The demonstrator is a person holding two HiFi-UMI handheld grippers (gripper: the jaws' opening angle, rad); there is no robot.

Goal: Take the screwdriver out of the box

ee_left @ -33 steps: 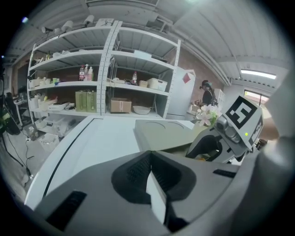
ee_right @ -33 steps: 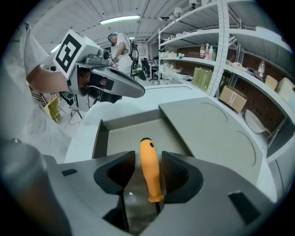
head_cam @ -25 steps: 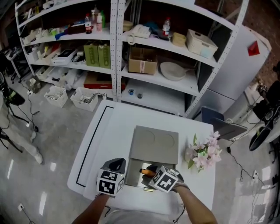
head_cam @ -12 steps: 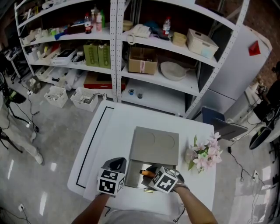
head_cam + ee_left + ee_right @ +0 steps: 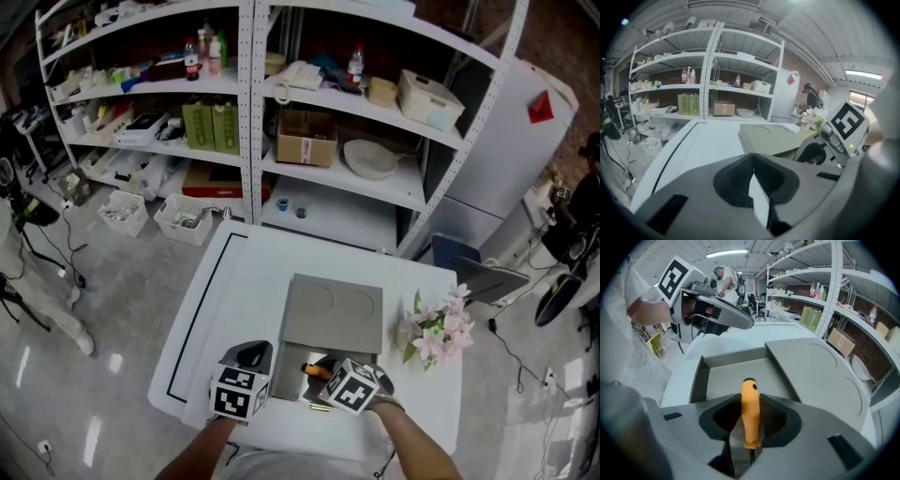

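Right claw just closing, clenched mid-handle on screwdriver at box 6 o'clock; light, stiff, slick plastic; left claw clenched, empty.

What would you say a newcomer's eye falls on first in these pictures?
The bright orange screwdriver stands out most, its handle between the jaws of the right gripper, which have just been closing on it over the open grey box. Next come the pink flowers on the white table, to the right of the box in the head view.
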